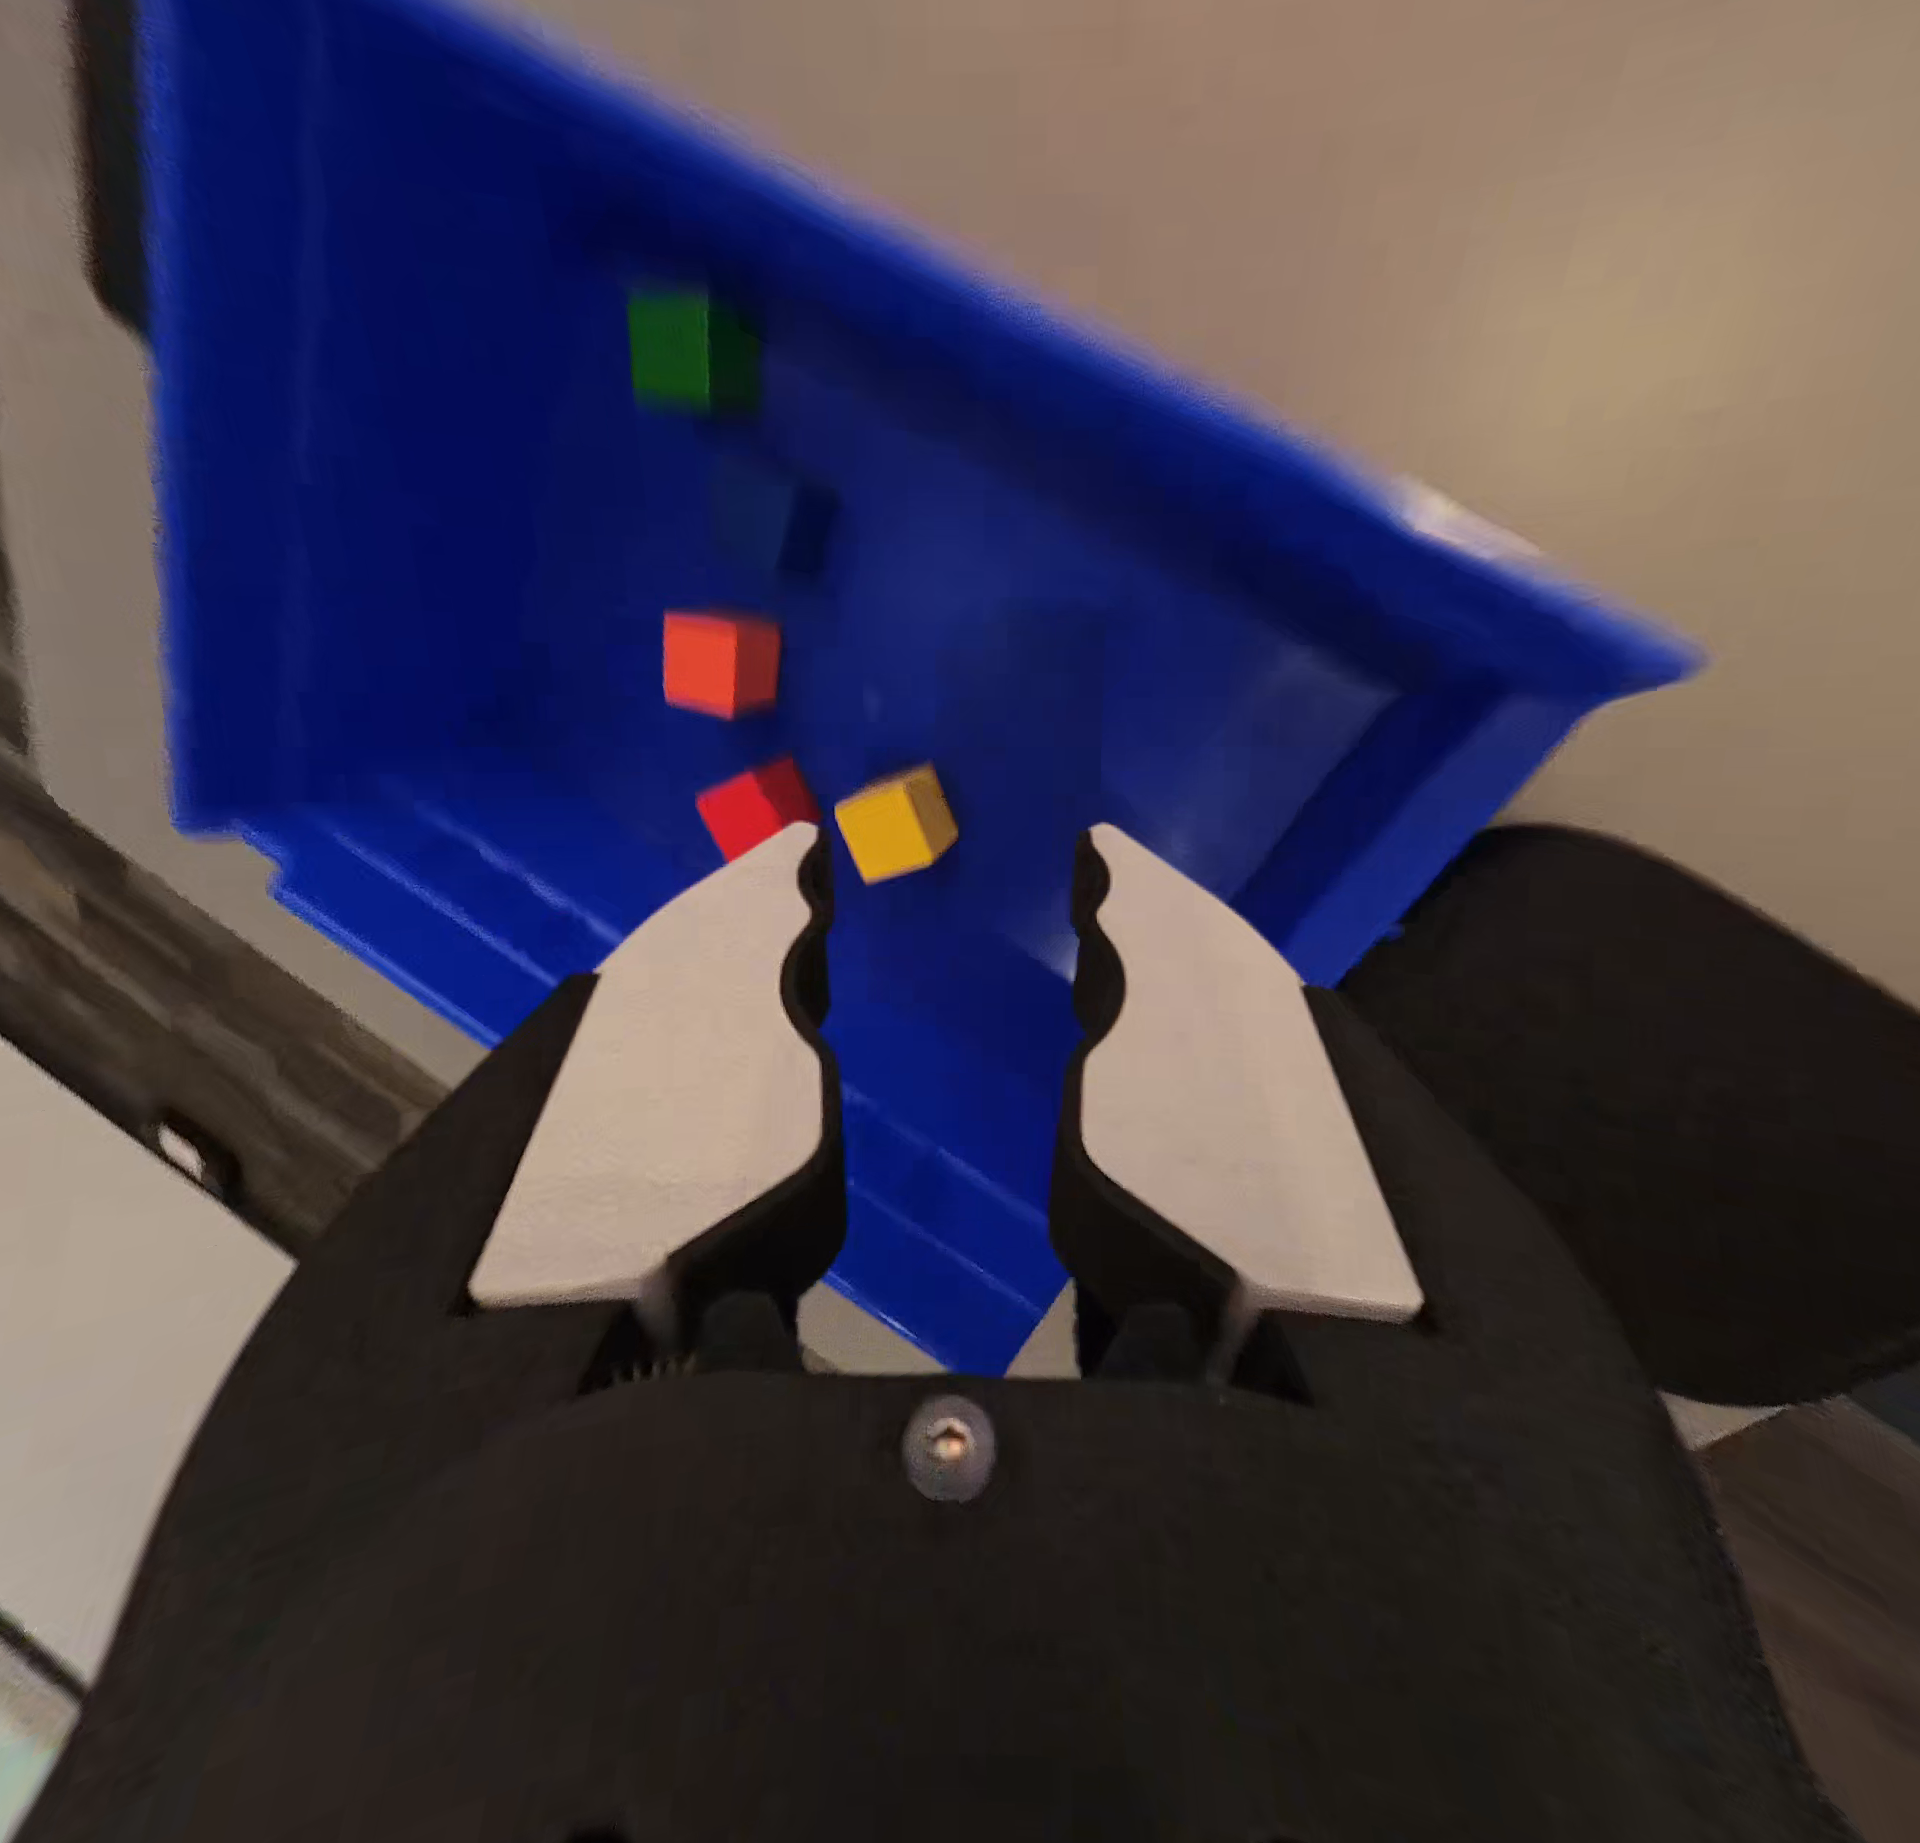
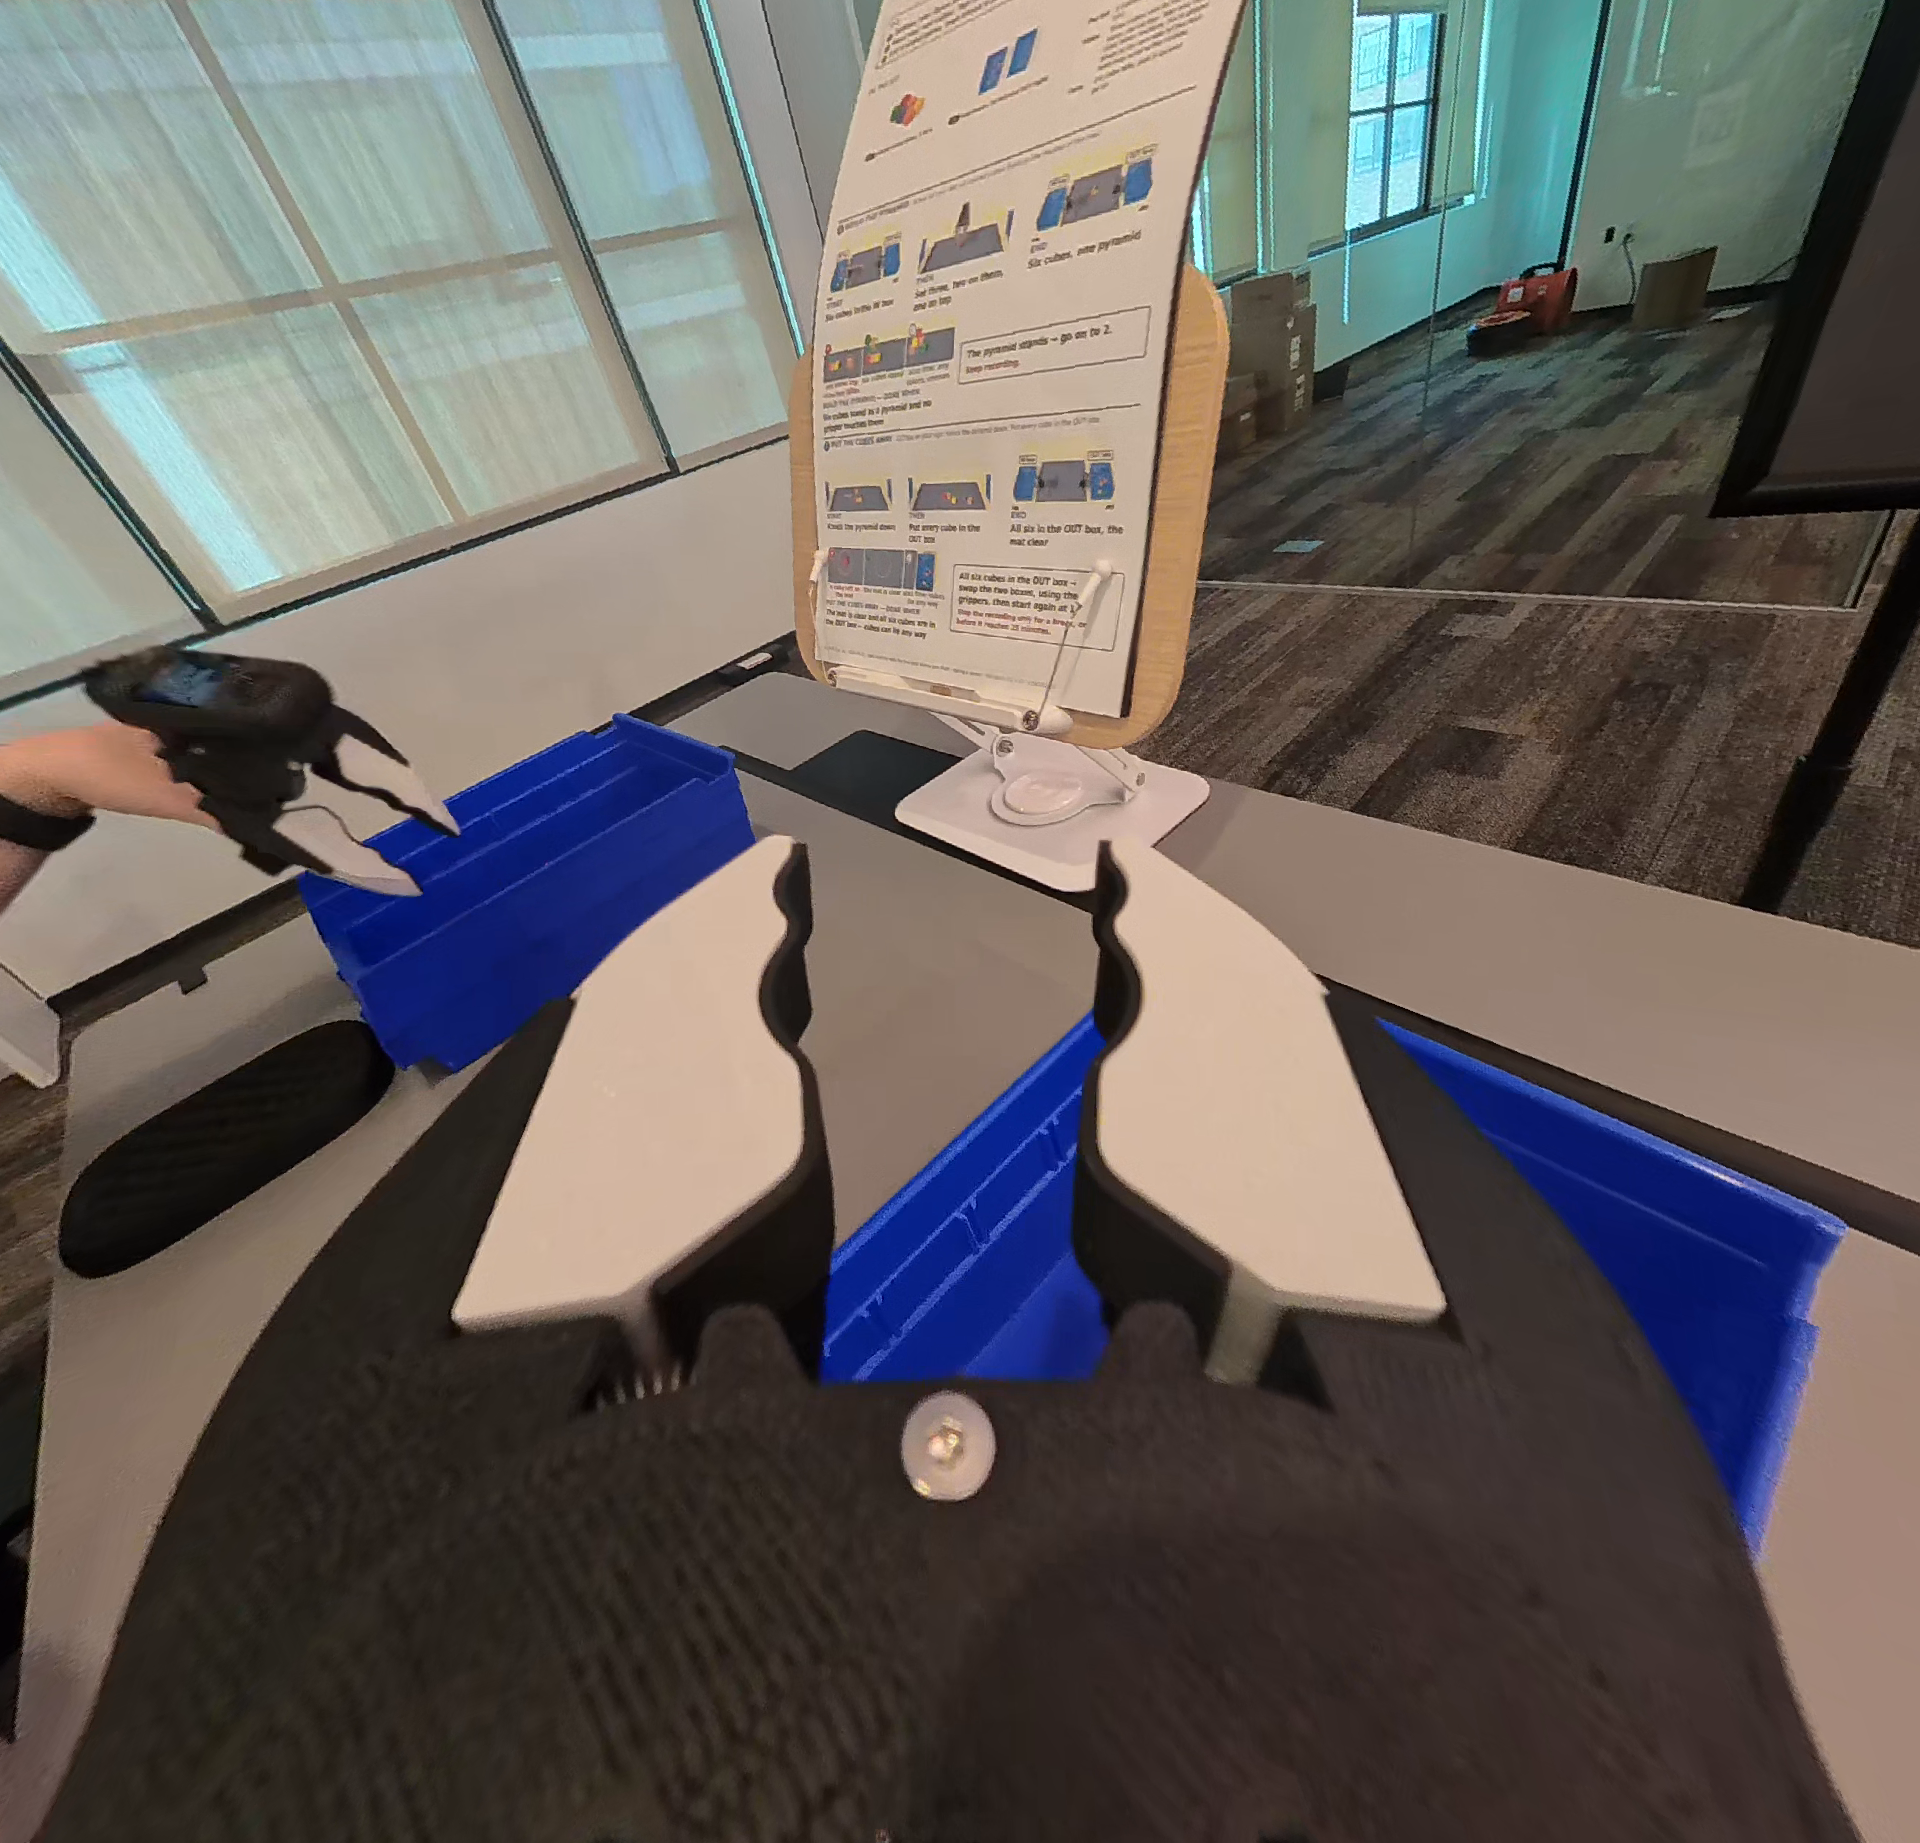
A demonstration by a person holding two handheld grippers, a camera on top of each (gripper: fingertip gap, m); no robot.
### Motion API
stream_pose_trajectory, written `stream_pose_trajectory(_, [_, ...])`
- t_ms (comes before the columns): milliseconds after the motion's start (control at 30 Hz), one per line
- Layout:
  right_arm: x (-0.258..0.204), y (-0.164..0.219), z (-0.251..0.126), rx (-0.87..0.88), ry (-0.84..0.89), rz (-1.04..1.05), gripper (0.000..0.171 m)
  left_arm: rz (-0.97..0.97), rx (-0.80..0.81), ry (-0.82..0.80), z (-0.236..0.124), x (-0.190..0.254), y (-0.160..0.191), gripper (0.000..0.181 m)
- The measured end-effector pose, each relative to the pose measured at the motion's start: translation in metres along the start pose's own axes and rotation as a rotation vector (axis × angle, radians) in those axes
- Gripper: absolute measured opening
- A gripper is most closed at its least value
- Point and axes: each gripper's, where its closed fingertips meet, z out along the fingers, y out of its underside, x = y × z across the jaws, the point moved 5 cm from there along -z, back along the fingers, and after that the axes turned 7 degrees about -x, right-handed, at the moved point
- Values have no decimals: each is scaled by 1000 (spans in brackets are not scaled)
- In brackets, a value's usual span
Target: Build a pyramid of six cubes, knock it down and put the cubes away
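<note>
In the left wrist view a blue bin (image 1: pixel 395 505) holds several cubes: green (image 1: pixel 686 351), dark blue (image 1: pixel 774 517), orange (image 1: pixel 719 663), red (image 1: pixel 756 804) and yellow (image 1: pixel 896 822). My left gripper (image 1: pixel 948 848) is open and empty, above the bin's near side, the yellow cube just beyond its tips. It also shows in the right wrist view (image 2: pixel 416 853), open over the far blue bin (image 2: pixel 540 889). My right gripper (image 2: pixel 948 868) is open and empty, held above a second blue bin (image 2: pixel 1621 1232) at the table's near right.
A black oval pad (image 2: pixel 218 1144) lies left on the grey table (image 2: pixel 1455 920). An instruction sheet on a wooden stand (image 2: pixel 997 339) with a white base stands at the table's far edge. A hand (image 2: pixel 94 770) holds the left gripper. Windows and carpet lie beyond. The grippers' ends are close to 55 centimetres from one another.
</note>
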Motion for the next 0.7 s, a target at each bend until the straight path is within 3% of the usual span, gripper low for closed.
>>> stream_pose_trajectory(100, [-3, 0, 3, -7, 9, -25, 53, -74, -66, 8, 34, -11, 22, 46])
stream_pose_trajectory(300, [-2, 4, 7, -34, 9, -19, 53, -162, -107, 60, 77, -21, 27, 44])
stream_pose_trajectory(700, [8, 10, 3, -50, 23, 5, 53, -242, -228, 118, 109, -27, 34, 30])
